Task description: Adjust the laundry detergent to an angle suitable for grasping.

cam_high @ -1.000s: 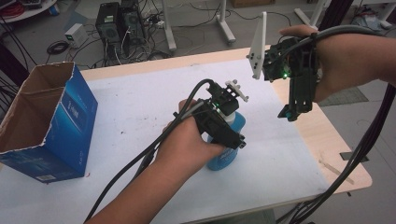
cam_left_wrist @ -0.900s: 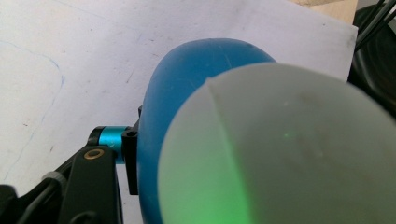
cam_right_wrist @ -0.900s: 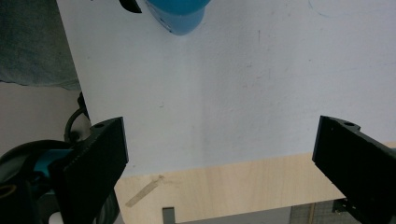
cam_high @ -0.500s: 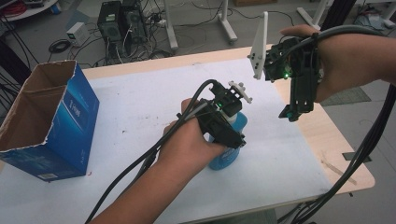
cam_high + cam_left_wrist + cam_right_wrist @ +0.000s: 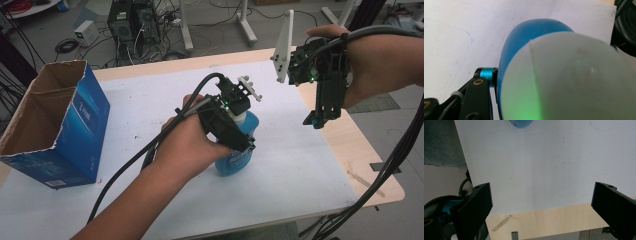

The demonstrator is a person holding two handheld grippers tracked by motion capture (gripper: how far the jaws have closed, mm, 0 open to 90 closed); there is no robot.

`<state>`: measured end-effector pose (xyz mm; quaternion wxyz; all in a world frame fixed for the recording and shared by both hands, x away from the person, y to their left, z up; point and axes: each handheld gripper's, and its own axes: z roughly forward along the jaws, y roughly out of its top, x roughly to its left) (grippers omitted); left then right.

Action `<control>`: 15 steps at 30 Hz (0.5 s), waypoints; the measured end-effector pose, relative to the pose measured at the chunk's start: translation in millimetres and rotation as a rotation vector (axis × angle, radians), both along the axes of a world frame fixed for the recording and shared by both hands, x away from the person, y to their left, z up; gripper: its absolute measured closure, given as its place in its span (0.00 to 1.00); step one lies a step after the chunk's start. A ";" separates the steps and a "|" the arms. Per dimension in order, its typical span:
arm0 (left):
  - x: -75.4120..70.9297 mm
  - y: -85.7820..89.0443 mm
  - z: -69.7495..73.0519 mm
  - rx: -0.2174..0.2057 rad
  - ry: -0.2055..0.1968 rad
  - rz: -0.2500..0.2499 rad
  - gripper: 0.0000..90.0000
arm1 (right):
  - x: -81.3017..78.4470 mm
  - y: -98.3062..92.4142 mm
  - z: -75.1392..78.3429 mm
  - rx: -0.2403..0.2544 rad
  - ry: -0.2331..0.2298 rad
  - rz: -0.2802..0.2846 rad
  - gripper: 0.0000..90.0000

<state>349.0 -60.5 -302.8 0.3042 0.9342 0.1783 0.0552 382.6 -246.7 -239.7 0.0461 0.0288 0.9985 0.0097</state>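
The blue plastic bottle with a pale rounded cap (image 5: 239,150) stands near the middle of the white-covered counter (image 5: 150,110), and the left gripper (image 5: 235,135) is clamped on it, so the grasp is judged complete. The right gripper (image 5: 320,117) hangs empty with jaws spread wide above the counter's right side. Moving the bottle, possibly into the open blue cardboard box (image 5: 55,130) well apart at the left, appears not yet done.

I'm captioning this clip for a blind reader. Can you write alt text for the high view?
The left gripper is clamped on a blue bottle standing on a white table. The right gripper hangs open above the table's right edge; an open blue box stands left.
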 end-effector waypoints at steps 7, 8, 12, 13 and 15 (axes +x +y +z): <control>3.1 22.6 13.4 -0.006 0.015 -0.094 0.45 | 0.3 6.0 -0.3 0.002 0.000 0.002 0.03; 3.3 24.9 14.8 0.004 0.011 -0.118 0.45 | 0.9 7.0 -0.3 0.003 0.001 0.007 0.03; 4.5 32.5 17.9 0.020 0.000 -0.170 0.45 | 1.0 10.4 -1.2 0.002 -0.002 0.012 0.03; 5.9 36.9 19.3 0.024 0.006 -0.187 0.45 | 1.8 12.7 -1.8 0.002 0.000 0.021 0.03; 8.0 42.0 21.7 0.031 0.006 -0.210 0.45 | 1.8 13.3 -1.7 0.001 -0.001 0.020 0.03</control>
